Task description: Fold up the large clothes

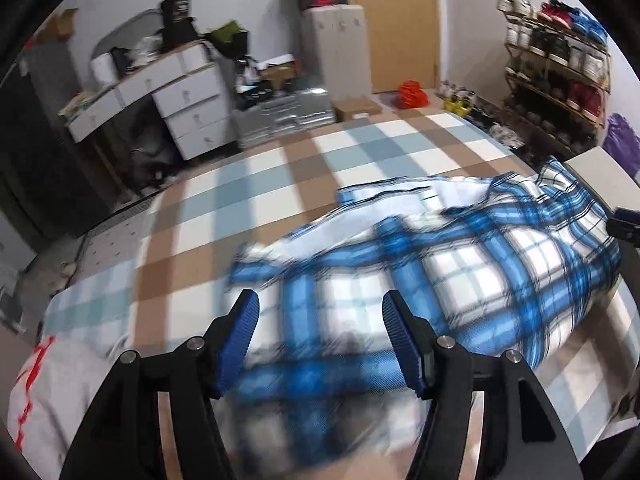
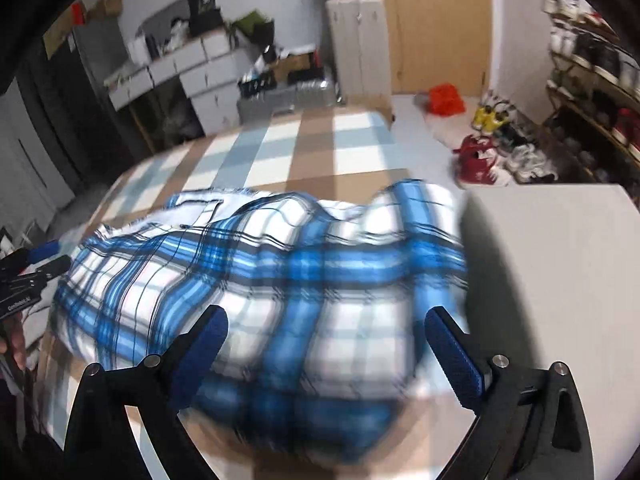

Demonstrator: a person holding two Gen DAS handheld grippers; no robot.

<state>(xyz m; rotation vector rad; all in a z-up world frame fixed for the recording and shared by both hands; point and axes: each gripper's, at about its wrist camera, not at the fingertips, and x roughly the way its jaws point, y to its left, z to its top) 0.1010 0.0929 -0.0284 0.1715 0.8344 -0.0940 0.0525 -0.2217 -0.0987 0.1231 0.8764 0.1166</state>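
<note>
I have both the left gripper (image 1: pixel 320 338) and right gripper (image 2: pixel 326 354) apart and empty over the shirt (image 1: pixel 460 264) bunched on the bed (image 1: pixel 280 184); between folds, I must next pick an edge.

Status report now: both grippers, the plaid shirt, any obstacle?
Left gripper open, right gripper open, nothing held. Blue plaid shirt bunched on the checked bed cover. No obstacle seen.

left tongs (image 1: pixel 320 312): jaws apart | above plaid shirt (image 1: pixel 460 264) | on checked bedspread (image 1: pixel 280 176)
</note>
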